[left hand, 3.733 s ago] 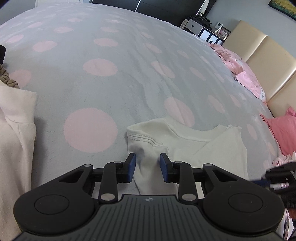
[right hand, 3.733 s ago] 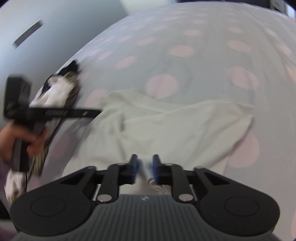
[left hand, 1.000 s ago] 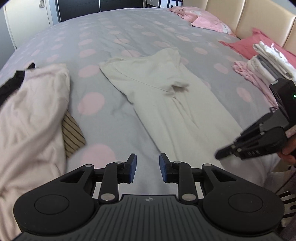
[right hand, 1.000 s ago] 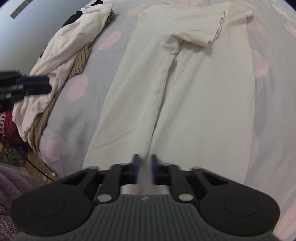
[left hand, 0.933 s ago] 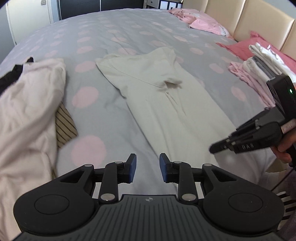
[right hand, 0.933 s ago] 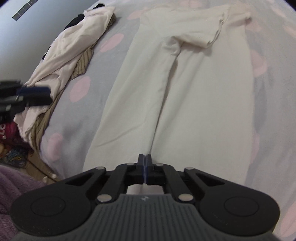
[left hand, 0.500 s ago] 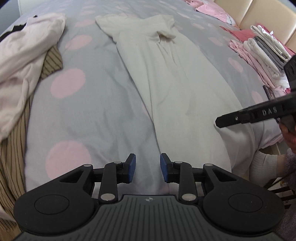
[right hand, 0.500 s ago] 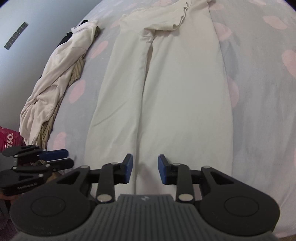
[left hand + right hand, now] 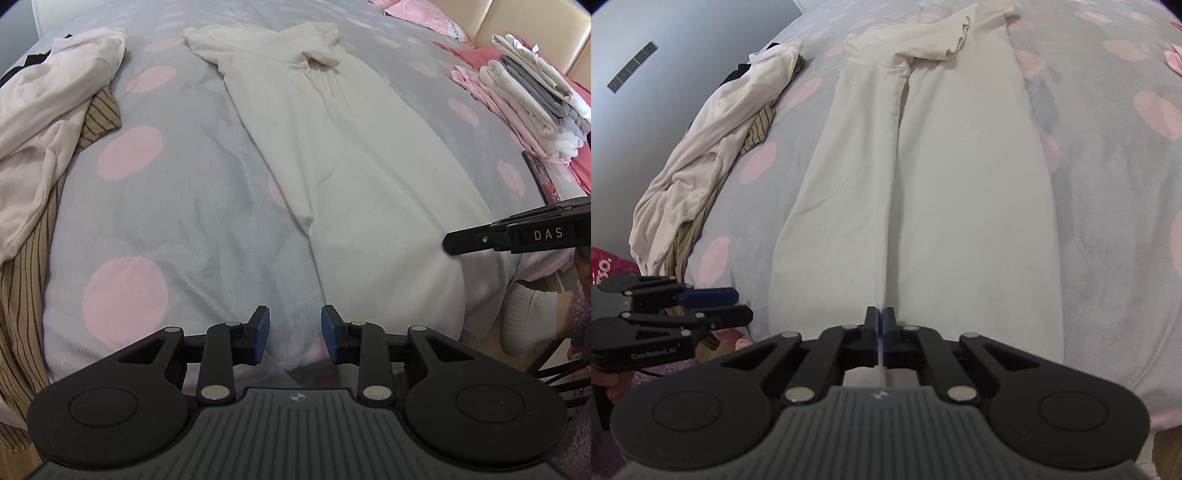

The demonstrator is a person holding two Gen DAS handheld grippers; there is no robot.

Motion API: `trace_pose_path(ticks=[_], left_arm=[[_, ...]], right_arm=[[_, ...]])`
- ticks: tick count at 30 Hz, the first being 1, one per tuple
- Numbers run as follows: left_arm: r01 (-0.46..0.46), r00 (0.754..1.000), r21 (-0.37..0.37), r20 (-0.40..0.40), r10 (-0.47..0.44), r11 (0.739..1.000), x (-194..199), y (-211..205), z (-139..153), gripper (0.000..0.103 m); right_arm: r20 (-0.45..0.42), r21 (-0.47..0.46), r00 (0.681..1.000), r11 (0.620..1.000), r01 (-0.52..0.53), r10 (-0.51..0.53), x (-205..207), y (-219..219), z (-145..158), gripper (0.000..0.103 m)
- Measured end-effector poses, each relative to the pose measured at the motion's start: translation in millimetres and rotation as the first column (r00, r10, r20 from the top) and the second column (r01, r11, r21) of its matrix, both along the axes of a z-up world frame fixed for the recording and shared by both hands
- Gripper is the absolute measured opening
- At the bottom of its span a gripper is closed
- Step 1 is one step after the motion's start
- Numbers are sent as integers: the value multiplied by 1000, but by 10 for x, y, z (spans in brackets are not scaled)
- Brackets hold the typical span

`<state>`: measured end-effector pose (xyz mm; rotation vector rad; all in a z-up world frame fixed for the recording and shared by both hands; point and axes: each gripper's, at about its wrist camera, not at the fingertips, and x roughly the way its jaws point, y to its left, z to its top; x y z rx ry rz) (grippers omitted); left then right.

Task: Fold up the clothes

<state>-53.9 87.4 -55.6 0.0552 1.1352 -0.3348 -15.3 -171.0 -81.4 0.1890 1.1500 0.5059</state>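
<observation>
Your cream garment (image 9: 354, 155) lies stretched out flat on the bed (image 9: 177, 206), its long axis running straight away from you – sleeves and neck toward the far end, hem draped over the near edge where you stand. It already carries a lengthwise fold down the middle. Your right tongs (image 9: 878, 325) are pressed together right at that centre seam on the near edge; whether cloth is pinched between them you cannot tell. Your left tongs (image 9: 294, 334) stand apart, holding nothing, just left of the hem – the nearer hand for that corner. Bare bedspread lies left, before the loose pile (image 9: 48, 122); the folded stack (image 9: 532, 88) hugs the right edge.
</observation>
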Motion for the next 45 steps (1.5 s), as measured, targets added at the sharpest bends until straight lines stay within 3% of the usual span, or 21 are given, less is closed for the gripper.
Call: trace_pose_path(ticks=[3,7,9,11,12,16,19,28,30,32,38,45], left_arm=[[21,1000,16,-17,-21,1000,-52,-24,-64,29],[72,997,46,-38,-70,996,-131,-98,-174,29],[103,994,51,-30,-102,993,-175,-138,-200,39],[148,989,55,-14,-148,987,-221,-195,-203,46],[164,986,59,-4,-164,985,-239,-218,-203,46],[225,974,87,-10,-225,970,-310,-311,-180,43],[248,969,122,-55,-243,961,-361,-358,-235,40],[276,957,136,-130,-259,951,-331,-471,-765,40],[283,954,127,-137,-266,951,-328,-466,-817,40],[292,951,108,-138,-276,950,-328,-440,-822,40],[265,957,21,-132,-260,964,-318,-365,-801,46],[263,959,5,-111,-261,965,-324,-392,-855,43]], right_arm=[[-20,-62,1000,998,22,-23,-37,-29,-41,1],[-65,-25,997,999,38,-39,-158,-145,-65,7],[-95,-6,995,1000,27,-28,-230,-180,-83,9],[-114,-15,993,1000,-13,11,-322,-162,-127,28],[-117,-30,993,999,-35,31,-368,-138,-157,30],[-120,-66,984,987,-144,135,-487,-11,-324,30],[-66,-106,982,977,-185,179,-525,68,-431,30],[-9,-112,961,955,-274,275,-492,119,-635,31],[-6,-107,960,954,-280,281,-512,132,-657,30],[-42,-94,948,943,-319,316,-521,166,-665,3],[-181,-56,942,953,-297,283,-468,62,-667,2],[-238,-92,925,941,-326,297,-491,101,-751,2]])
